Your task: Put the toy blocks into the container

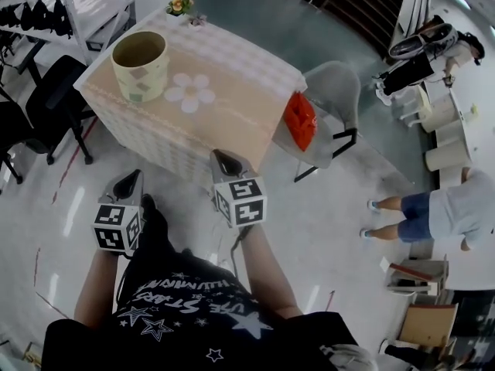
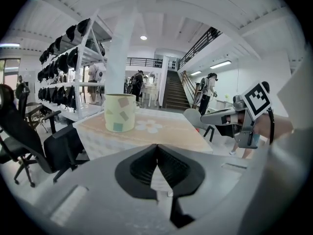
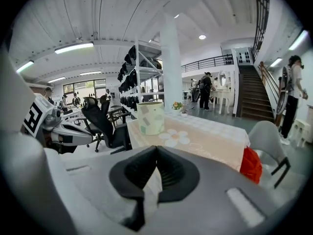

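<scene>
The container [image 1: 141, 64], a cream cylinder with coloured patches, stands open-topped at the far left of a table [image 1: 232, 76] under a checked cloth. It also shows in the left gripper view [image 2: 120, 112] and the right gripper view [image 3: 150, 117]. A white flower shape [image 1: 190, 91] lies flat on the cloth beside it. I see no toy blocks in any view. My left gripper [image 1: 128, 182] and right gripper [image 1: 226, 163] hang side by side in front of the table, short of its near edge. Both point toward it. Each has its jaws closed together with nothing between them [image 2: 156, 147] [image 3: 156, 148].
A grey chair [image 1: 332, 91] with a red bag [image 1: 300, 120] on it stands at the table's right side. Black office chairs [image 1: 46, 99] and a rack of shelves stand to the left. A small flower pot [image 1: 179, 6] sits on the table's far edge. People stand at the right [image 1: 441, 211].
</scene>
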`<state>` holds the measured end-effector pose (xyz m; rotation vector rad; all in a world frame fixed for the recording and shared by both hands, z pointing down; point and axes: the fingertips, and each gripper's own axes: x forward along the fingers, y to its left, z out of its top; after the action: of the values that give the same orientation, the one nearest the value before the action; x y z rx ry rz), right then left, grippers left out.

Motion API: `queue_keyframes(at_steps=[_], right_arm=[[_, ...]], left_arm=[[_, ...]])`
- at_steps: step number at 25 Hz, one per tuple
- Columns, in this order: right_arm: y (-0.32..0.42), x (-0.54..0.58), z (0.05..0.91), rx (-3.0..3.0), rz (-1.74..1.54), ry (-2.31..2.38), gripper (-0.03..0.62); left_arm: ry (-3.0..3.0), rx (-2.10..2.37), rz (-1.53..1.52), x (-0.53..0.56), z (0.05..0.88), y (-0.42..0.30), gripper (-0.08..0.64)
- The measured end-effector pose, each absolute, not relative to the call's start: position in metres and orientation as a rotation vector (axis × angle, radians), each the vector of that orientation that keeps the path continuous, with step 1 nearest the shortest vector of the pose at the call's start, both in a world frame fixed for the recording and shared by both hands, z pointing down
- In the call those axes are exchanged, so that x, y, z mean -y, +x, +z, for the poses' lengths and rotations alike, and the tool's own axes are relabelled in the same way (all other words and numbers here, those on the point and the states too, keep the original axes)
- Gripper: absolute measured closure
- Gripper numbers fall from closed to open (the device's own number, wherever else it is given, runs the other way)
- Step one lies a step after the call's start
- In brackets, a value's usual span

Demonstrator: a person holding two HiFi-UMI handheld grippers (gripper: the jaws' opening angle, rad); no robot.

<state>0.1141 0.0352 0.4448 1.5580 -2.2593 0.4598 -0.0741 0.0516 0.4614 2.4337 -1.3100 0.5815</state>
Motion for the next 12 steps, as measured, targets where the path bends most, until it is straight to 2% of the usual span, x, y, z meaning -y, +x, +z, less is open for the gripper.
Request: queue_keyframes(at_steps=[12], right_arm=[[0.111,-0.088,0.456,2.268,0.474,1.507,0.588]], left_arm=[[2.42,1.333,0.596,-0.109,0.461,-0.076,0.551]])
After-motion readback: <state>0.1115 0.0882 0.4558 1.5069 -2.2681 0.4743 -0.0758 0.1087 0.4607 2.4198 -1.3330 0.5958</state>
